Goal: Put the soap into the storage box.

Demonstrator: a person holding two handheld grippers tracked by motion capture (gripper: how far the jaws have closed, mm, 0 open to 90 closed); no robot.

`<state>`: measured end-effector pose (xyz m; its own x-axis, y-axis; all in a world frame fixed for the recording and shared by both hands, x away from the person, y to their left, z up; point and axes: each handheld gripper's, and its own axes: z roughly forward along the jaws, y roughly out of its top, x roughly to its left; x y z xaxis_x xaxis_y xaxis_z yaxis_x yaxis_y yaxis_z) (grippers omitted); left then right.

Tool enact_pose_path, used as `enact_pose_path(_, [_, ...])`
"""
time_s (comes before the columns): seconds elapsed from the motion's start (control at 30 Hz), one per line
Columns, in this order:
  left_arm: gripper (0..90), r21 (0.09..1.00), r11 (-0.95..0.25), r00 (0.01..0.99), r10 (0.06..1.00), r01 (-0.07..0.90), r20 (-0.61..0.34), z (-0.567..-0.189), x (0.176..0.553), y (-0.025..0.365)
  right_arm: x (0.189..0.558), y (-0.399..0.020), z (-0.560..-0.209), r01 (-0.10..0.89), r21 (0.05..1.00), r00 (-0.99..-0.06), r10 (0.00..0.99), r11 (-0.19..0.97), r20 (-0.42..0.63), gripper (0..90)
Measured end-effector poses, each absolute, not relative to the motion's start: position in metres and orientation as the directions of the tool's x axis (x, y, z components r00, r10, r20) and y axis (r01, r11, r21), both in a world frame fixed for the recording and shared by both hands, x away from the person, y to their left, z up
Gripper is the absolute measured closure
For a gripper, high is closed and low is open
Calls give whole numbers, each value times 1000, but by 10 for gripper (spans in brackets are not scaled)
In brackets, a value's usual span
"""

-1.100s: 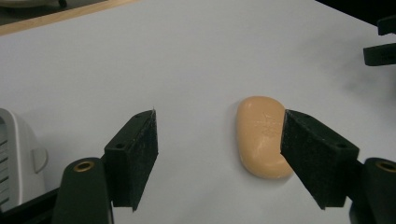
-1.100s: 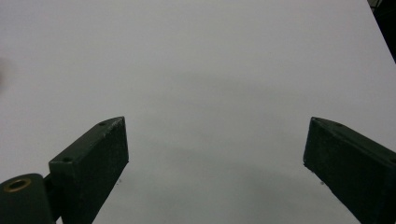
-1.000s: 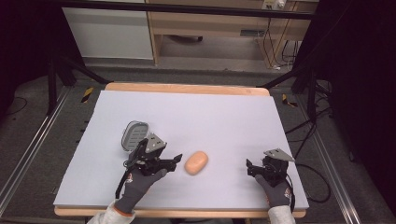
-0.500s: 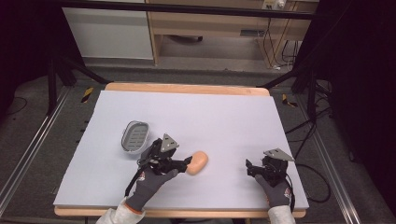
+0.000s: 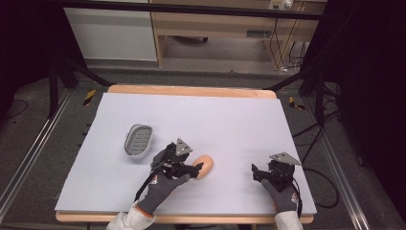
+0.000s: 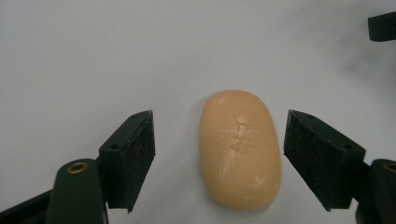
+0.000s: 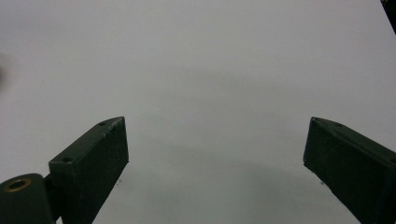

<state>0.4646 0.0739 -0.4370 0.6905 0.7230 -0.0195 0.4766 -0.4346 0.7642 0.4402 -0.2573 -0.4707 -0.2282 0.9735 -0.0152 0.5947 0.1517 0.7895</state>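
Nearest the person, the right gripper (image 5: 257,172) rests unmoved at 5 o'clock on the table (image 5: 230,120), jaws spread over bare surface. The left gripper (image 5: 197,167) has slid forward since a second ago (it was short of the soap then); its spread jaws now flank the peach soap bar (image 6: 240,148) untouched, so closing seems next. Farther off, at 10 o'clock, sits the grey soap dish (image 5: 138,140)

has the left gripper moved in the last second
Yes. In the high view the left gripper has gone rightward, away from the grey soap dish, and its open jaws now straddle the orange soap bar.
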Motion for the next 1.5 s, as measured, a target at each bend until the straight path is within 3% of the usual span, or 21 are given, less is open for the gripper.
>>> enact_pose_path(1.07, [220,692,-521,711,703,500,14,-464,476,39,441,-257,-471,606,782,-236,972,147,0,67])
enact_pose_path(1.5, [257,665,-542,712,702,514,21,-472,479,35,441,-257,-472,610,778,-241,970,151,1,67])
